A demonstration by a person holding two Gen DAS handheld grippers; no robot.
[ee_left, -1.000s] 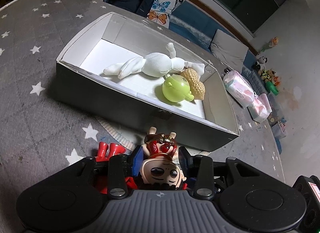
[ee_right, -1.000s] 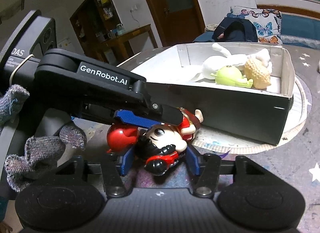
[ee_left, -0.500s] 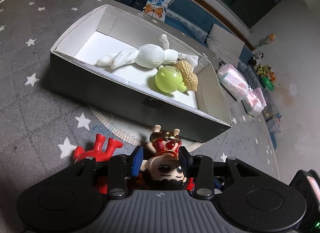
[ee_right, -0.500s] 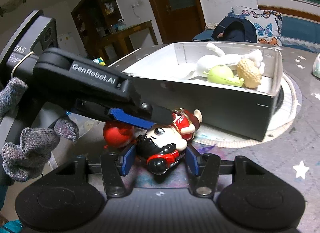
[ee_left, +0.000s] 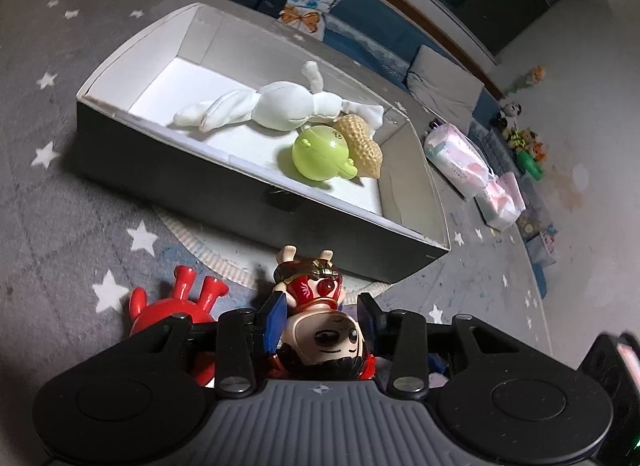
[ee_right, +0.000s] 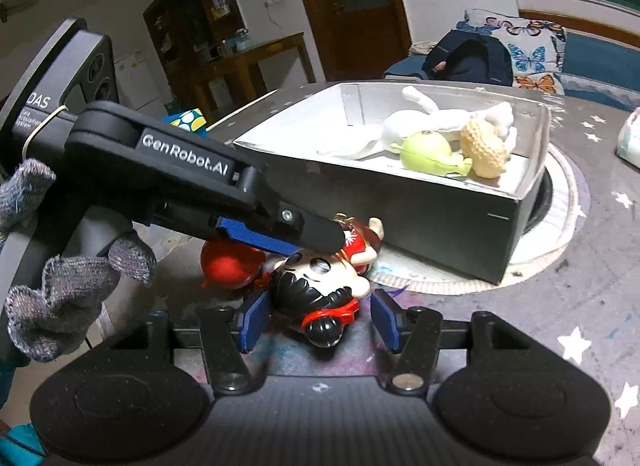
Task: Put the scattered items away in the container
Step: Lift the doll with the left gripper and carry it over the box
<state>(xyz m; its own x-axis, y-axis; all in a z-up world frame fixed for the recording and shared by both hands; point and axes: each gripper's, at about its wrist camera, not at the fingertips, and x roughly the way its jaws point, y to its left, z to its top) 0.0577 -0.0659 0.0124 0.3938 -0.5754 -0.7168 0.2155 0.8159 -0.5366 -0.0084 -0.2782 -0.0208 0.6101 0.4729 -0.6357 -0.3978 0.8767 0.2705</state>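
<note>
Right gripper [ee_right: 318,320] has spread its jaws off the doll.
Left gripper [ee_left: 322,320] clamps the doll [ee_left: 320,322] just before the box [ee_left: 248,185], beside the red toy [ee_left: 168,306].

Three toys in box [ee_left: 256,181]; two outside.

Right tool [ee_right: 318,324] wider around figurine [ee_right: 320,286].

The box [ee_left: 168,169] has open white floor at its left end, while the plush rabbit [ee_left: 280,105], green ball toy [ee_left: 318,151] and peanut toy [ee_left: 360,145] crowd its right. Its dark near wall [ee_right: 440,234] rises just beyond the figurine [ee_left: 320,306], with the red toy [ee_left: 172,306] just beside on the left.
</note>
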